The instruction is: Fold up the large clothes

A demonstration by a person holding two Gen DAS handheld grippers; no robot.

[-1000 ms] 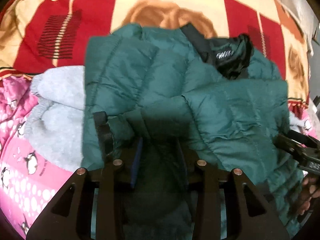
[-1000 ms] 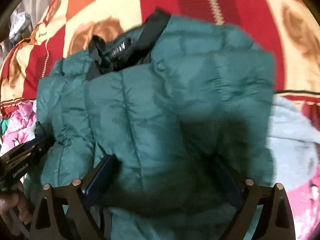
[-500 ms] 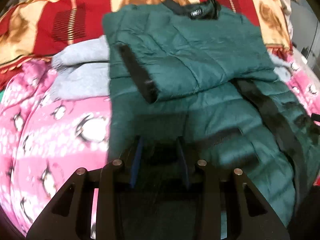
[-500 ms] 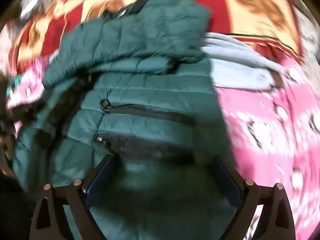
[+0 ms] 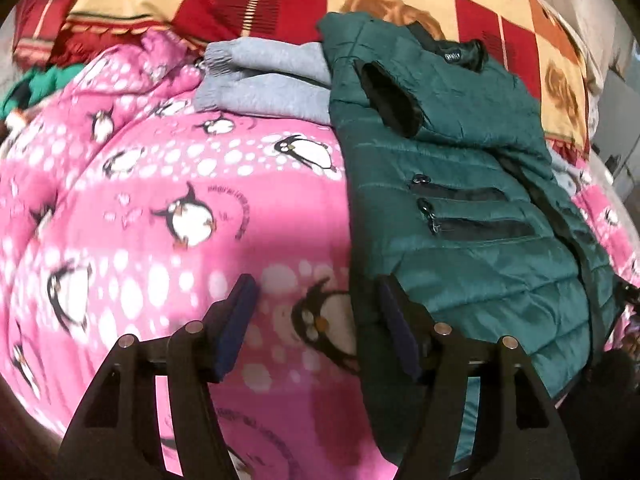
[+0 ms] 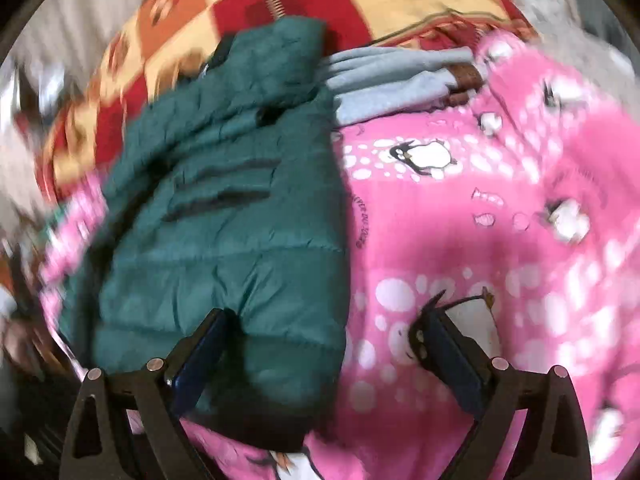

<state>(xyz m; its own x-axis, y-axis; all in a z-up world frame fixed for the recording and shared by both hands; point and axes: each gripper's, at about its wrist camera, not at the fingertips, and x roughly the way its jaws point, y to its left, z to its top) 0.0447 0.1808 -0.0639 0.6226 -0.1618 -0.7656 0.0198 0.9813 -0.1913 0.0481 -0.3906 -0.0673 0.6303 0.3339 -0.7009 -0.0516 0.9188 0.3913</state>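
Two hand-held grippers are in my hands, and both stand released with nothing between the fingers. My left hand-held gripper (image 5: 314, 320) hovers over the pink penguin blanket (image 5: 160, 220), its right finger at the near left edge of the green puffer jacket (image 5: 472, 248); whether it touches the fabric cannot be told. My right hand-held gripper (image 6: 326, 344) straddles the jacket's near right corner, the left finger over the green puffer jacket (image 6: 224, 240) and the right finger over the pink penguin blanket (image 6: 500, 240). The jacket lies partly folded on the bed, one sleeve with a black cuff (image 5: 390, 98) laid across the chest, the black collar (image 5: 464, 54) at the far end and two zipped pockets (image 5: 468, 210) facing up. A grey sweatshirt (image 5: 264, 76) lies beneath the jacket's far part and shows on both sides; in the right wrist view it ends in a brown cuff (image 6: 464, 80). Beyond it lies a red and cream checked blanket (image 5: 280, 0). A green cloth (image 5: 36, 84) sits at the far left edge. The right wrist view is blurred.
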